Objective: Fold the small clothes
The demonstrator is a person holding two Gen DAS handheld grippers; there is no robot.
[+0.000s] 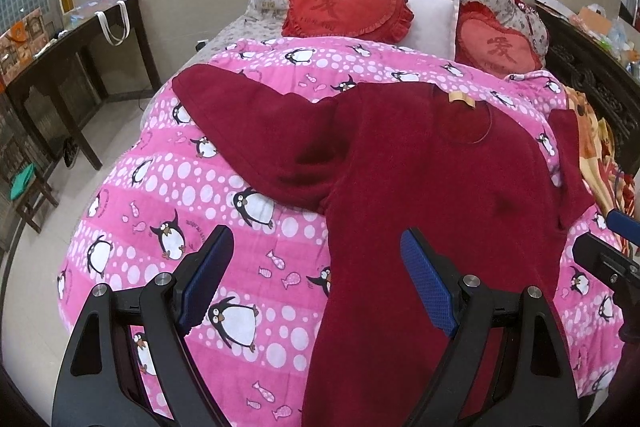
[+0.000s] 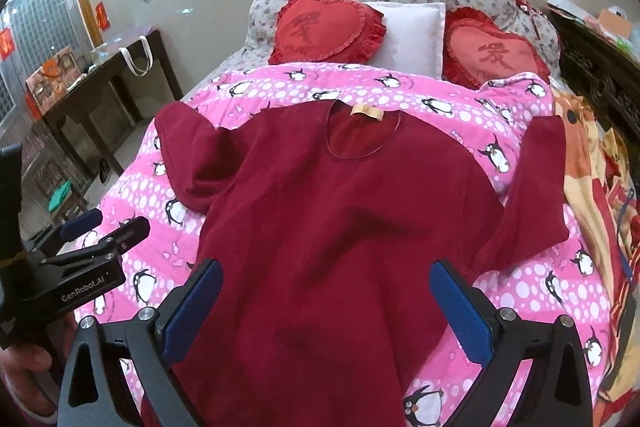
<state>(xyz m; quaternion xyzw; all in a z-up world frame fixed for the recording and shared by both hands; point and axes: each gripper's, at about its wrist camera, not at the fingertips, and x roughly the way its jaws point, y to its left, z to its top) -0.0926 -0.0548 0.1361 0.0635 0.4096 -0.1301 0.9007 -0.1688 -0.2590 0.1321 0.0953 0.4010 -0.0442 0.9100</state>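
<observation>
A dark red long-sleeved top (image 2: 340,211) lies spread face up on a pink penguin-print quilt (image 2: 532,283) that covers the bed. Its round neckline, with a tan label (image 2: 367,112) at the back of the collar, points toward the head of the bed; its hem runs toward the cameras. One sleeve (image 2: 188,155) reaches out to the left side of the picture, and the other sleeve (image 2: 532,187) stretches up along the right.

The left gripper (image 1: 316,279) hovers over the top's left edge with its blue pads set wide apart, one over the quilt and one over the red fabric, clamping nothing. The right gripper (image 2: 326,311) hangs above the lower body of the top, its jaws likewise spread wide and empty, the cloth lying between and beneath them; whether the pads touch it I cannot tell. In the right wrist view the left gripper shows at the far left edge, held by a hand (image 2: 24,367).

At the head of the bed two red heart-shaped cushions (image 2: 324,27) flank a white pillow (image 2: 412,31). A dark wooden side table (image 1: 76,67) stands by the wall at left.
</observation>
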